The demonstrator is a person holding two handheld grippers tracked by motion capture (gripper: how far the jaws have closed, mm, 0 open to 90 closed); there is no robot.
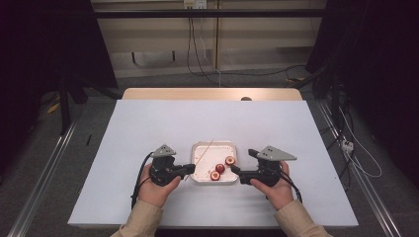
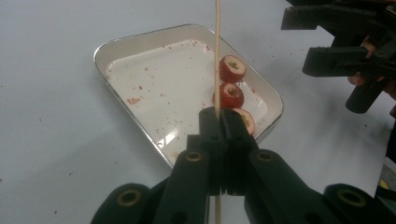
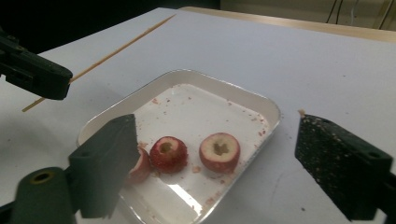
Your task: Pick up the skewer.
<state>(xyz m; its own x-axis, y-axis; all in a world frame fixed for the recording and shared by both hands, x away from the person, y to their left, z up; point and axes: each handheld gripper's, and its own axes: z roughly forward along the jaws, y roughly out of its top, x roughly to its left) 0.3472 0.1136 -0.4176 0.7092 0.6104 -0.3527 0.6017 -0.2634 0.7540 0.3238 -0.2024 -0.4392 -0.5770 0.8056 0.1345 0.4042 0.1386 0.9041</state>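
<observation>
Left tool (image 2: 218, 122) is clamped on a thin skewer (image 2: 217, 56), stiff but light and snappable, held near its lower end. Right tool (image 3: 215, 163), jaws apart, sits at the tray's (image 3: 275, 114) 3 o'clock edge in the high view. Three cored fruits (image 3: 219, 151) lie in the tray, soft, wet, likely slippery; grip each by its round sides.
</observation>
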